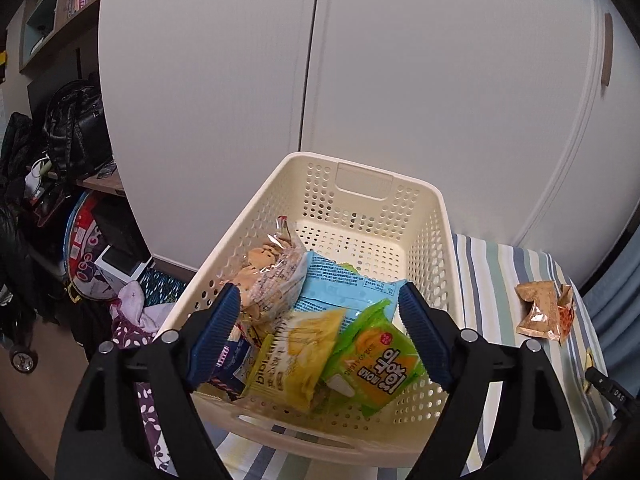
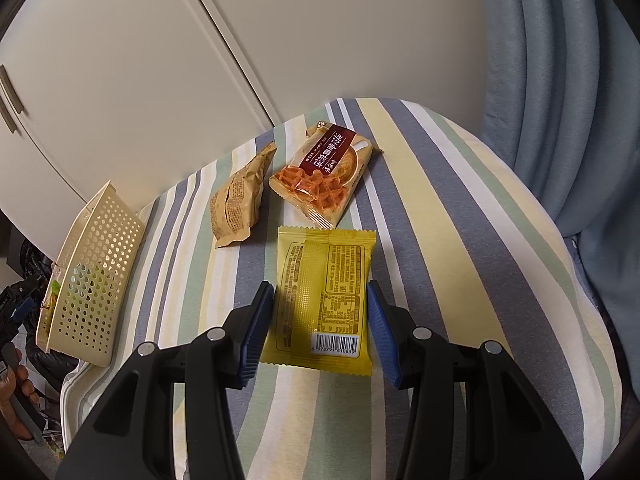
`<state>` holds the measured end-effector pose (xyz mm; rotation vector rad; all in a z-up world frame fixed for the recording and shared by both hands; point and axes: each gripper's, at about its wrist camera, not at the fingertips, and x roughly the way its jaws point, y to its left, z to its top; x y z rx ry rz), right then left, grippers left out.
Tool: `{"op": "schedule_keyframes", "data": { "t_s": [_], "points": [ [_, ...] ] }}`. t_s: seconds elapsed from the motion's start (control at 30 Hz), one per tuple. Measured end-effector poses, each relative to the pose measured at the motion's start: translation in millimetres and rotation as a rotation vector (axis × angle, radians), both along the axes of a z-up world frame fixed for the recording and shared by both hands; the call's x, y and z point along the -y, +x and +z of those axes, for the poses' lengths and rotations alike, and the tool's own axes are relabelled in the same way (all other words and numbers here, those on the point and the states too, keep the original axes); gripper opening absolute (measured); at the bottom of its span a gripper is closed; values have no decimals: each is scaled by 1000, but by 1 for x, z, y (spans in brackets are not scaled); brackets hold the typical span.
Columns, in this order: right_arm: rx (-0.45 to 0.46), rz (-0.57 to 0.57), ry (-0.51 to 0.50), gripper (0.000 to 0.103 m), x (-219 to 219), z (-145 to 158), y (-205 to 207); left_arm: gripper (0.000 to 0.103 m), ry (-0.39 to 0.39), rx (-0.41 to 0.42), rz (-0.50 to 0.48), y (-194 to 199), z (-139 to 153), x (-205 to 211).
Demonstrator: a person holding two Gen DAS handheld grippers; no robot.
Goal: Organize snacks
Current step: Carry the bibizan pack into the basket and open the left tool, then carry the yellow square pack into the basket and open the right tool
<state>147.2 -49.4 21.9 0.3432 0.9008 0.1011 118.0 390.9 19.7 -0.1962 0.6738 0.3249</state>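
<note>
We see the cream basket (image 1: pixel 434 240) hiding the lower snacks beneath the green packet (image 1: pixel 374 364); in the right wrist view, the hand (image 2: pixel 14 396) is cut off at the edge.

White cabinet doors (image 1: pixel 360 80) stand at the far side, a black bag (image 1: pixel 74 120) on a cluttered shelf far left, blue curtains (image 2: pixel 568 100) right.
</note>
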Motion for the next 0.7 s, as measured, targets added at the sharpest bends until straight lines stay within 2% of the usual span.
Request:
{"op": "schedule_keyframes", "data": {
  "t_s": [0.17, 0.33, 0.47, 0.53, 0.7],
  "points": [
    [1, -6, -7, 47, 0, 1, 0, 83, -9, 29, 41, -6, -5, -9],
    [17, -7, -11, 47, 1, 3, -2, 87, -40, 70, 106, -18, -7, -25],
    [36, 2, -25, 47, -1, 6, -5, 88, -31, 107, 151, -29, -4, -35],
    [45, 6, -44, 47, -5, 10, -6, 95, -18, 125, 170, -33, -2, -39],
    [83, 34, -65, 47, -22, 26, -7, 100, -33, 158, 220, -41, -4, -50]
  ]
}}
